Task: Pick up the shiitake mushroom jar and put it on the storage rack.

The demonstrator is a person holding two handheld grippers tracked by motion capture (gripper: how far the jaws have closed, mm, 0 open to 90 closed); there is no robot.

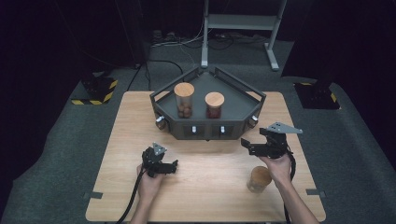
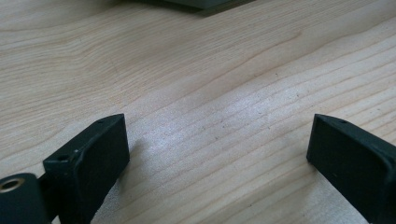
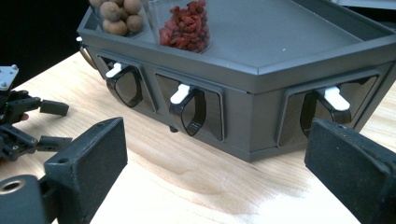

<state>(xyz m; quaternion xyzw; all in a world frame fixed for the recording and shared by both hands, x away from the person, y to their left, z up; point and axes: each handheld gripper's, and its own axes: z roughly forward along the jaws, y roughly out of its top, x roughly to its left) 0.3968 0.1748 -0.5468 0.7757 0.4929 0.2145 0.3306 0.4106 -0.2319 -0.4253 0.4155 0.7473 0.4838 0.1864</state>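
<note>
A dark grey angled stand [image 1: 236,114] sits at the table's far middle. On it are a cork-lidded jar of brown round nuts [image 1: 184,100] and a jar of red berries [image 1: 215,105]. My right gripper [image 1: 246,145] hovers just in front of the stand's right front face, jaws wide apart and empty. In the right gripper view the gripper [image 3: 215,158] faces the stand [image 3: 261,88], the nuts [image 3: 116,16] and the berries [image 3: 184,25]. My left gripper [image 1: 173,166] rests low over the table at front left, open, with bare wood between its fingers [image 2: 93,158].
A third cork-lidded jar [image 1: 258,178] stands on the wooden table [image 1: 210,196] by the right hand. The stand's front holds black spouts with white levers [image 3: 187,107]. The left gripper [image 3: 63,125] appears at the left edge of the right gripper view. A metal frame [image 1: 243,23] stands behind the table.
</note>
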